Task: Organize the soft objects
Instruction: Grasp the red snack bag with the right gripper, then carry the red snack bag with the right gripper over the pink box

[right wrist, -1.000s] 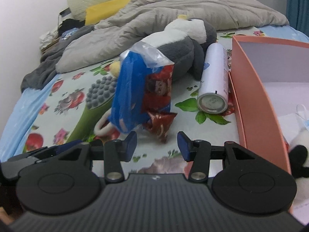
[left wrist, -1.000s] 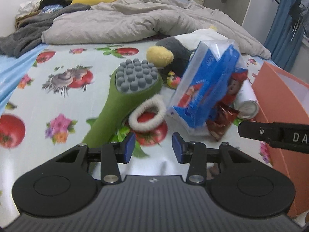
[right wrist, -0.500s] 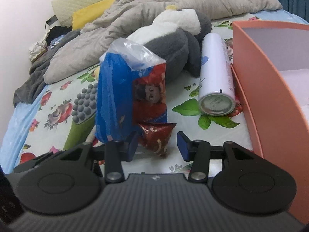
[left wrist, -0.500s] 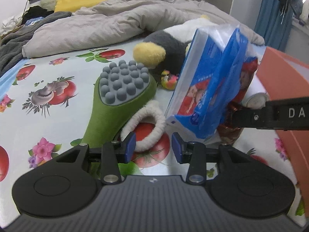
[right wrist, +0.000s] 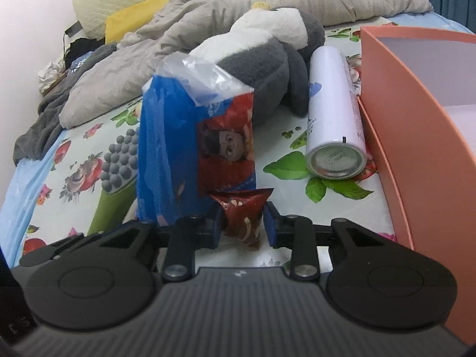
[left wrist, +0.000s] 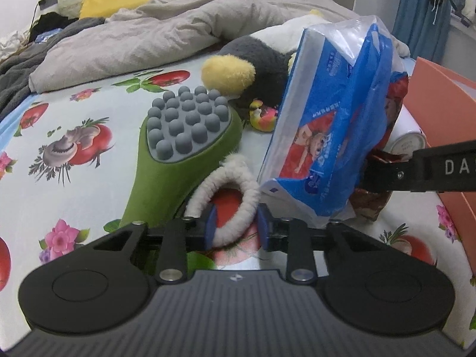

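A white fluffy hair tie [left wrist: 229, 199] lies on the printed bedsheet against a green massager [left wrist: 181, 154]. My left gripper [left wrist: 235, 229] is open with the hair tie's near end between its fingertips. My right gripper [right wrist: 243, 224] is open around the lower tip of a dark red snack packet [right wrist: 242, 217]. A blue-and-red plastic pack [right wrist: 193, 151] stands just behind the packet and also shows in the left wrist view [left wrist: 330, 136]. A grey-and-white plush penguin [right wrist: 261, 59] lies behind it.
An orange box [right wrist: 416, 136] stands at the right, its wall close to my right gripper. A white spray can [right wrist: 333, 119] lies beside the box. A small colourful toy [left wrist: 263, 116] sits by the plush. A grey duvet [left wrist: 178, 29] and pillows fill the back.
Both grippers have moved forward and lower. The hair tie now sits between my left fingers and the snack packet between my right fingers. Both jaws have narrowed a little.
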The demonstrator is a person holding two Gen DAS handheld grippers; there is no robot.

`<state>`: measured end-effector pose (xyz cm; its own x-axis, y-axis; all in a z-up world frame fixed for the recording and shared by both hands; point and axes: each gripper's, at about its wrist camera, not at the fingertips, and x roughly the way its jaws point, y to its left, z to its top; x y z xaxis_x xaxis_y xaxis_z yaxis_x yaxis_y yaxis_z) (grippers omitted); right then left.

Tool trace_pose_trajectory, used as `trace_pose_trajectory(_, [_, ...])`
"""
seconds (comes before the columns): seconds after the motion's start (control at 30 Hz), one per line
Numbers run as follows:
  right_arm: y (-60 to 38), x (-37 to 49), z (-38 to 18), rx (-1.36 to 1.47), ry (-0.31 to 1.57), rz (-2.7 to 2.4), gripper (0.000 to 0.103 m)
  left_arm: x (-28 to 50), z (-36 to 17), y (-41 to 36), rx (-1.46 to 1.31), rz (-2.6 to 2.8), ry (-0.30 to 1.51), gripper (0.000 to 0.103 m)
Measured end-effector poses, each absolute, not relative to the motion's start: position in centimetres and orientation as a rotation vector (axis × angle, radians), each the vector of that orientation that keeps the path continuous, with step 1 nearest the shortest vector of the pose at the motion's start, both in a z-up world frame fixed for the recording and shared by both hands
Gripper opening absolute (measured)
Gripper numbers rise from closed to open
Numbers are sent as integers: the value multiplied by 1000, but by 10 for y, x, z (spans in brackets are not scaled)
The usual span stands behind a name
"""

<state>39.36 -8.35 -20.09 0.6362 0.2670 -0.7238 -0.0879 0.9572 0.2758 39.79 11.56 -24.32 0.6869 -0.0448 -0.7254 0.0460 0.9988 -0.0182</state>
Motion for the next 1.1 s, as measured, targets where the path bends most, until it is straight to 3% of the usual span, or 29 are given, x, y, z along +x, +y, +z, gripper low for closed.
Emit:
trace_pose_trajectory(0.07, [-84, 393, -200, 222, 862, 205, 31, 398, -243, 117, -13, -50, 817, 16])
trace_pose_trajectory(0.23, [-87, 386, -190, 212, 844, 207, 31, 394, -238, 116, -30, -30, 823, 11])
trace_pose_trajectory(1.1, [-128, 262, -143, 117, 786, 303, 31, 257, -156, 82, -146, 18, 737, 10])
